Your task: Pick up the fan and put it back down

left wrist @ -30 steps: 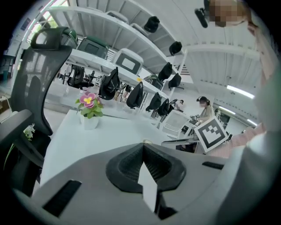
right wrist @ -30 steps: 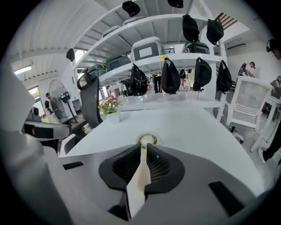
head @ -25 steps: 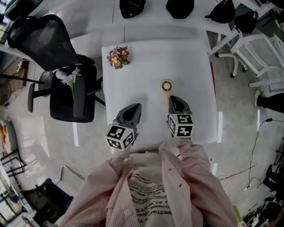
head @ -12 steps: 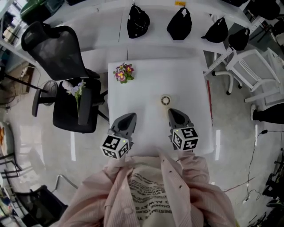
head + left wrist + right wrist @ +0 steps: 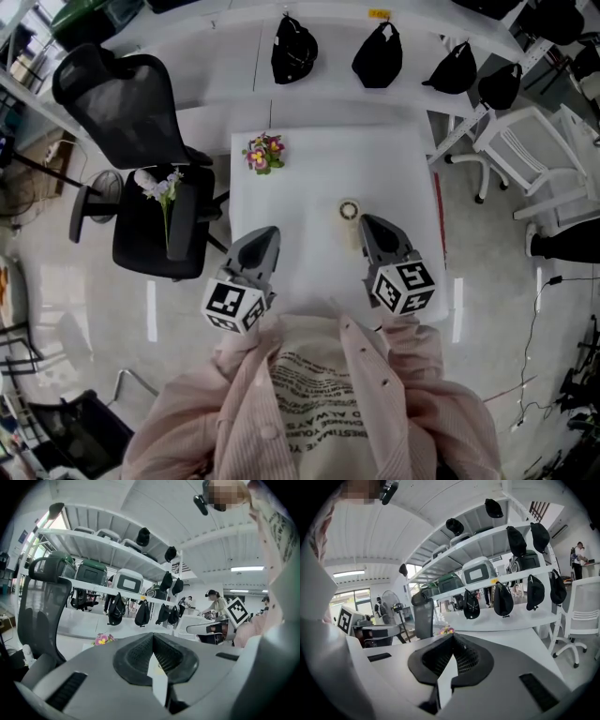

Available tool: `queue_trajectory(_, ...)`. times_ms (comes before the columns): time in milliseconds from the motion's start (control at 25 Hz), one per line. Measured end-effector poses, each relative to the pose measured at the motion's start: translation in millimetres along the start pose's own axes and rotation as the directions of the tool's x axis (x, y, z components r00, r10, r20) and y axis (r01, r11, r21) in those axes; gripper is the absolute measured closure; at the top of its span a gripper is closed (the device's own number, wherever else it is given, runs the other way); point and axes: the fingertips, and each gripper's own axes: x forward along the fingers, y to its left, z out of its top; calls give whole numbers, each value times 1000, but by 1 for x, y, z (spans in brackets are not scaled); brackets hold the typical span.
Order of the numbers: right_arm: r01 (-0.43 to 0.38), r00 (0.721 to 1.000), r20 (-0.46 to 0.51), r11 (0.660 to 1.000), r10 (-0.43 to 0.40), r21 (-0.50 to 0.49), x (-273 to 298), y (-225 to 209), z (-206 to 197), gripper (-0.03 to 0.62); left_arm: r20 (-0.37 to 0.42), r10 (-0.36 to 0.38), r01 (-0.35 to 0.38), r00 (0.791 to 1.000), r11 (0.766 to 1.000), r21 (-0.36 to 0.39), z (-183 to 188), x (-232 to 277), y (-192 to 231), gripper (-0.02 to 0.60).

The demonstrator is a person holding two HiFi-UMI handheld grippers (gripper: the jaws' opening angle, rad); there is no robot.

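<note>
We count 2 grippers [image 5: 265, 232] [image 5: 368, 222], 2 bunches of flowers [image 5: 263, 153] [image 5: 159, 185], 1 roll of tape [image 5: 350, 210], 1 square white table [image 5: 309, 173] and 1 fan [image 5: 387, 603].

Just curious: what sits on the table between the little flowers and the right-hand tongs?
A small pale ring, perhaps tape, on the white table, nearer the right tongs than the flowers; the head view shows it.

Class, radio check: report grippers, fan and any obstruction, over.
Left gripper, right gripper shut, empty, over white square table. Dark pedestal fan on floor, untouched. Black mesh office chair between.
</note>
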Motion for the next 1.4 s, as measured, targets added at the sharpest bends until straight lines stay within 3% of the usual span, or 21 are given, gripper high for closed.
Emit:
queue_trajectory(560, 7, 993, 121, 999, -3, -33, -23, 13, 48, 594, 86, 69, -70, 994, 997, 17, 34, -23, 23, 580)
queue_trajectory(1400, 74, 989, 127, 997, -69, -32, -38, 2, 41, 595, 84, 80, -81, 993, 996, 19, 27, -29, 24, 581)
